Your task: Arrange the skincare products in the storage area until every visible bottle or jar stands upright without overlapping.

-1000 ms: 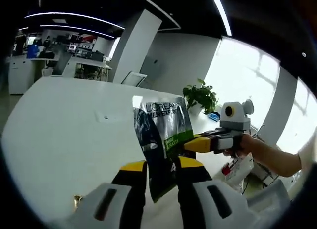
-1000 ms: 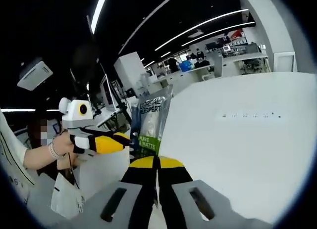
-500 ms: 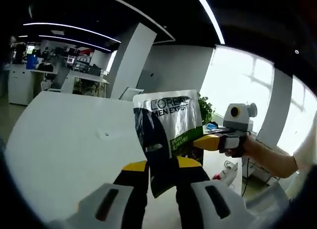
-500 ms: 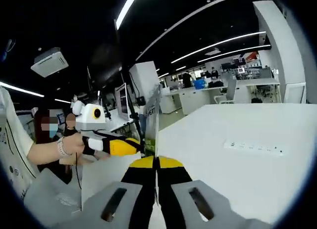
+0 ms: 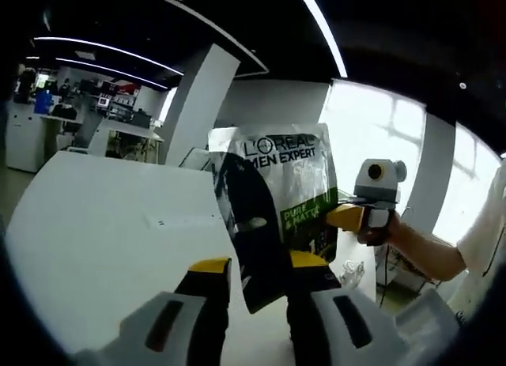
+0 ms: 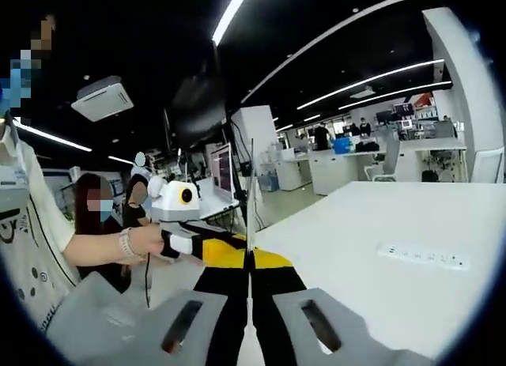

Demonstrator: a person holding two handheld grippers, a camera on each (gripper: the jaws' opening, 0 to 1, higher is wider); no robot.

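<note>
Above the white desk (image 5: 95, 247), my left gripper (image 5: 251, 273) and right gripper (image 6: 250, 262) both clamp fingers on the sachet (image 5: 277, 192), at twelve o'clock. Opposing pulls might tear it.

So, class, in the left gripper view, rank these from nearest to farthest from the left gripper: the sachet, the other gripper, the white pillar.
1. The sachet: held between the jaws of the left gripper, centre of view.
2. The right gripper: at the sachet's right edge, in a person's hand.
3. The white pillar: upper left, beyond the white table.
</note>
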